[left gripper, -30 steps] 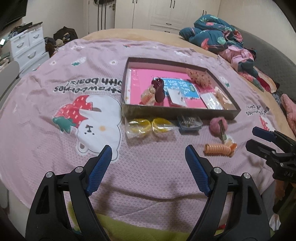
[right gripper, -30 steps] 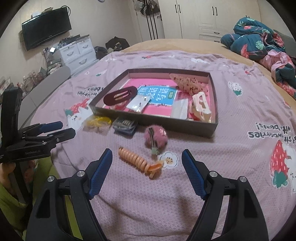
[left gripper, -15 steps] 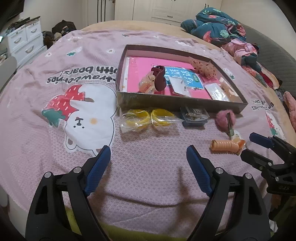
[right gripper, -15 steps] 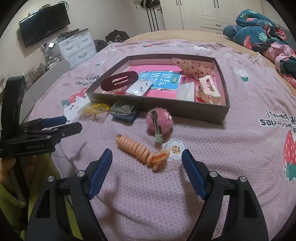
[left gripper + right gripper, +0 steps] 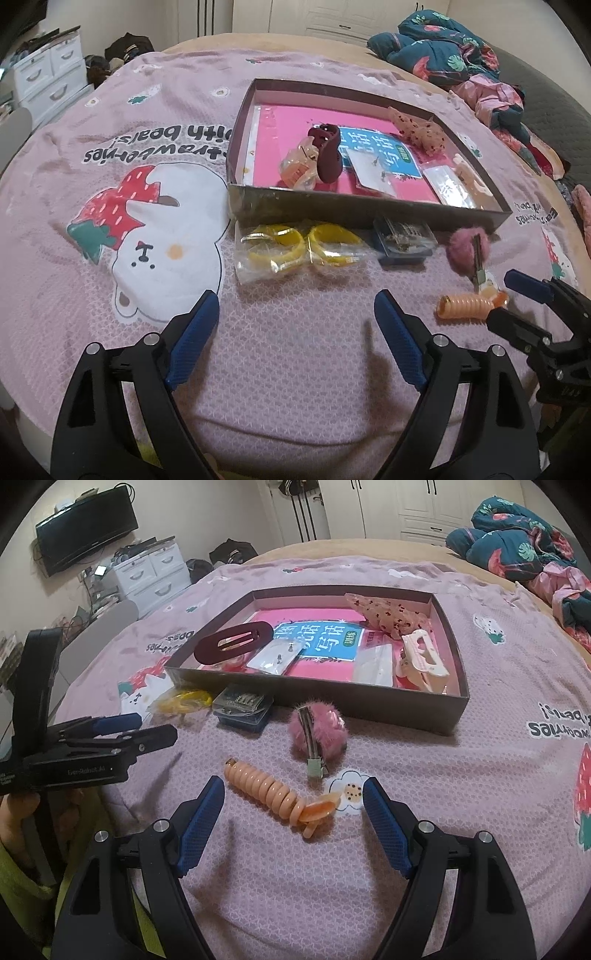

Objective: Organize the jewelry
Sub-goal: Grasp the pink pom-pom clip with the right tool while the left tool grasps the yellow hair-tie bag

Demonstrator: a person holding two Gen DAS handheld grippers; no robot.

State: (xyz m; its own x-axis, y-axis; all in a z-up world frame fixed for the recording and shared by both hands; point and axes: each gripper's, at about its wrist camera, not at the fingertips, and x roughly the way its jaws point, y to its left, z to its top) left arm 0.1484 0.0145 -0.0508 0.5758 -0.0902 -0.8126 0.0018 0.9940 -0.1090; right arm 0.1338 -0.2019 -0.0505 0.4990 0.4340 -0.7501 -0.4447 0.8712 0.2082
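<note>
A dark shallow box (image 5: pixel 332 206) (image 5: pixel 406 709) on the pink bedspread holds hair clips, a maroon clip (image 5: pixel 232 642) and small packets. In front of it lie bagged yellow bangles (image 5: pixel 295 247) (image 5: pixel 183 699), a small blue case (image 5: pixel 402 240) (image 5: pixel 242 705), a pink fluffy clip (image 5: pixel 467 249) (image 5: pixel 317 731) and an orange spiral hair tie (image 5: pixel 467 306) (image 5: pixel 273 794). My left gripper (image 5: pixel 295 317) is open and empty, just short of the bangles. My right gripper (image 5: pixel 293 797) is open, its fingers either side of the spiral hair tie, and it shows in the left wrist view (image 5: pixel 517 299).
The bedspread (image 5: pixel 110 184) covers a round bed. Crumpled clothes (image 5: pixel 524 554) lie at the far right. White drawers (image 5: pixel 151 572) and a wall TV (image 5: pixel 85 528) stand beyond the bed at the left. My left gripper shows in the right wrist view (image 5: pixel 147 729).
Both grippers have moved forward and lower toward the items in front of the box. The right gripper now straddles the spiral hair tie. Both stay open.
</note>
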